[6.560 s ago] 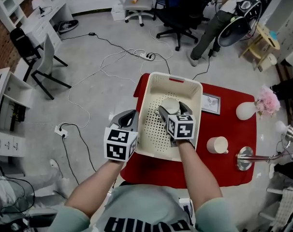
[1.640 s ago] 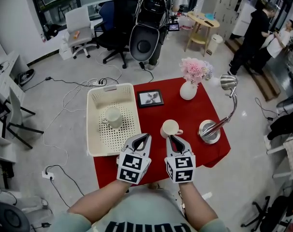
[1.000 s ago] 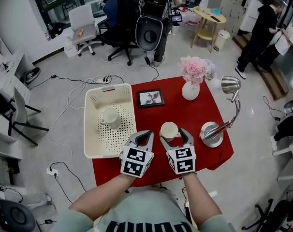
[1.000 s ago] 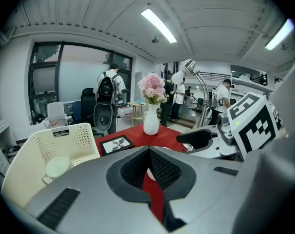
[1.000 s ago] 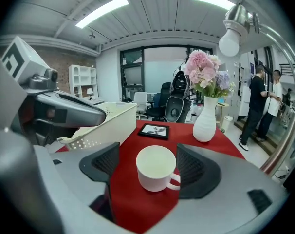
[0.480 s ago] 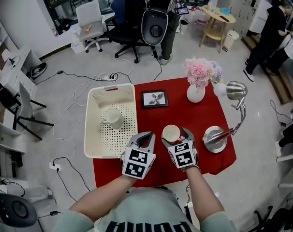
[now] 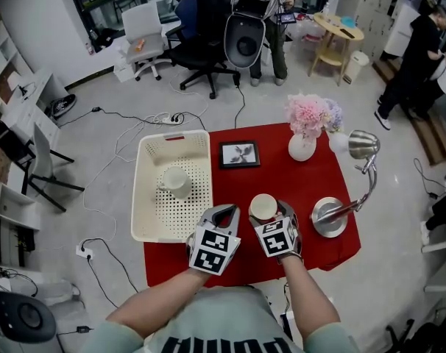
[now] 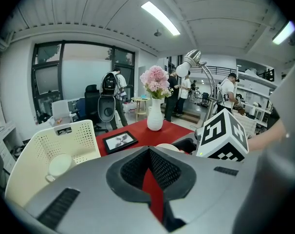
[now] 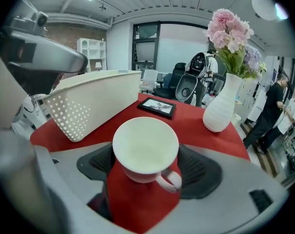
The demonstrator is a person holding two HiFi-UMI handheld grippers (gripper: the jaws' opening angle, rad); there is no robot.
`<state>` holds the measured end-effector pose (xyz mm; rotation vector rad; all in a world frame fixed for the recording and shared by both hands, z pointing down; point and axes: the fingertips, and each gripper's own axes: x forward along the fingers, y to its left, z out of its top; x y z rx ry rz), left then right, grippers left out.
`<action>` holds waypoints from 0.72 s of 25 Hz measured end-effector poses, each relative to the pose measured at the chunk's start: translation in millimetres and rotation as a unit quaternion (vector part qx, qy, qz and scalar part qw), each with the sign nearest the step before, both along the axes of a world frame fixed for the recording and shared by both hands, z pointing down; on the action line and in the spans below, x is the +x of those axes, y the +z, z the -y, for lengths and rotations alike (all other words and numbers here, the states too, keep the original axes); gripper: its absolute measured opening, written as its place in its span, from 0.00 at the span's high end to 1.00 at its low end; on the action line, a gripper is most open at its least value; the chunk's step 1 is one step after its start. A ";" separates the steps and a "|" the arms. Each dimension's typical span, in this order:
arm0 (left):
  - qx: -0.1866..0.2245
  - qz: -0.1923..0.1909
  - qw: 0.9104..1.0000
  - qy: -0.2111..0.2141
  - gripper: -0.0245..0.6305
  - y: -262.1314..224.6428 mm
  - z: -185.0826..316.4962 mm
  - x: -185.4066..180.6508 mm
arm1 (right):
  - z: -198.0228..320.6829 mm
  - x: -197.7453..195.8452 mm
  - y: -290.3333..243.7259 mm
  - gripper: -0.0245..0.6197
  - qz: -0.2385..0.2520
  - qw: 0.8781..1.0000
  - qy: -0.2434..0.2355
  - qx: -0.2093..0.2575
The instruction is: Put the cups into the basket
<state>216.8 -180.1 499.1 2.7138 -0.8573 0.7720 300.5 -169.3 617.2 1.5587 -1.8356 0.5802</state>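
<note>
A white cup (image 7: 263,206) (image 9: 145,147) stands upright on the red table, its handle turned toward me. My right gripper (image 7: 267,210) (image 9: 147,167) is open with the cup between its jaws; the jaws have just been opening, and one pad stands on each side of the cup. My left gripper (image 7: 224,210) (image 8: 148,152) hovers just left of it, shut and empty. The cream perforated basket (image 7: 197,197) (image 9: 89,104) (image 8: 74,135) sits at the table's left end and holds a second white cup (image 7: 173,180) (image 8: 60,165).
A framed picture (image 7: 240,154), a white vase of pink flowers (image 7: 302,145) and a chrome desk lamp (image 7: 330,218) stand on the table behind and right of the cup. The table's front edge lies just under my hands. Cables, office chairs and people are on the floor around.
My right gripper has sunk and come forward, so its jaws now flank the cup instead of standing short of it. The left gripper has stayed where it was.
</note>
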 end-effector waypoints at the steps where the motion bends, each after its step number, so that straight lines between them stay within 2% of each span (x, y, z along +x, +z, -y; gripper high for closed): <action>1: 0.000 -0.001 1.000 0.001 0.96 -0.4 -0.3 0.2 | 0.0 0.6 -0.2 0.35 -0.002 1.000 0.002 0.001; 9: 0.002 -0.014 1.000 0.011 0.96 -6.9 -4.9 -1.8 | -9.8 -1.7 -5.6 0.36 -0.006 1.000 0.015 0.004; 18: 0.014 -0.028 0.999 0.019 0.96 -17.5 -8.7 -12.6 | -14.6 -6.5 -64.0 0.36 0.002 0.997 0.044 0.061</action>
